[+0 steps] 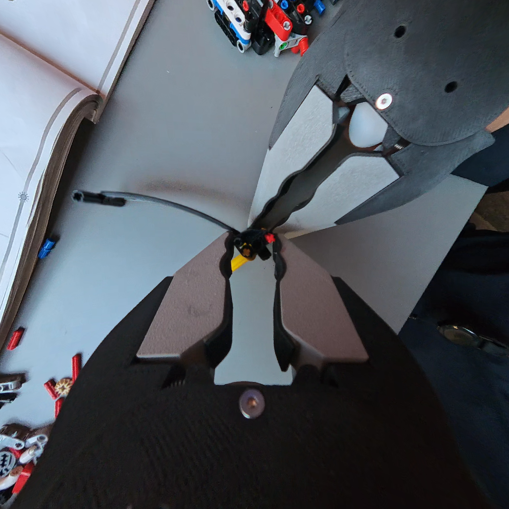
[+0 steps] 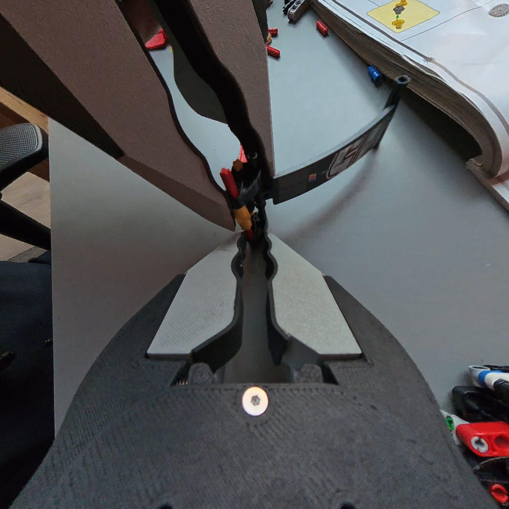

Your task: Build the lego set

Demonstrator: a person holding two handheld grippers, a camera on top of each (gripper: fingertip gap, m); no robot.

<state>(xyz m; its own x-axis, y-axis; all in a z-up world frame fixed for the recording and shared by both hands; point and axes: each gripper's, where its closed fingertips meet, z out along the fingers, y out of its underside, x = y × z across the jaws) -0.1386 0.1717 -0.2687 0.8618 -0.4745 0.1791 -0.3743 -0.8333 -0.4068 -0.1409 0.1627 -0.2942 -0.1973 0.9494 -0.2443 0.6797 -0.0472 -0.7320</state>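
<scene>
My left gripper (image 1: 252, 245) is shut on a small black toy-brick assembly (image 1: 251, 242) that carries a yellow axle (image 1: 238, 263) and a red axle end (image 1: 270, 238). A long curved black strip (image 1: 170, 203) runs from it to the left, above the grey table (image 1: 165, 124). My right gripper (image 1: 261, 226) comes in from the upper right and meets the same assembly. In the right wrist view my right gripper (image 2: 254, 237) is shut on the assembly's near end, by a red tip (image 2: 249, 234). The left gripper (image 2: 248, 192) holds the assembly (image 2: 246, 190) from above, and the strip (image 2: 330, 165) sweeps right.
An open instruction booklet (image 1: 41, 82) (image 2: 440, 41) lies along the table's edge. A part-built model (image 1: 261, 24) (image 2: 490, 438) stands nearby. Loose pieces (image 1: 22, 454) lie in a pile, with a blue pin (image 1: 47, 248) and red pins (image 2: 272, 51). A chair (image 2: 19, 148) stands off the table. The blue pin (image 1: 47, 248) sits 12 centimeters or so from the ends of my left fingers. Seen from the right wrist view (image 2: 373, 70) as well.
</scene>
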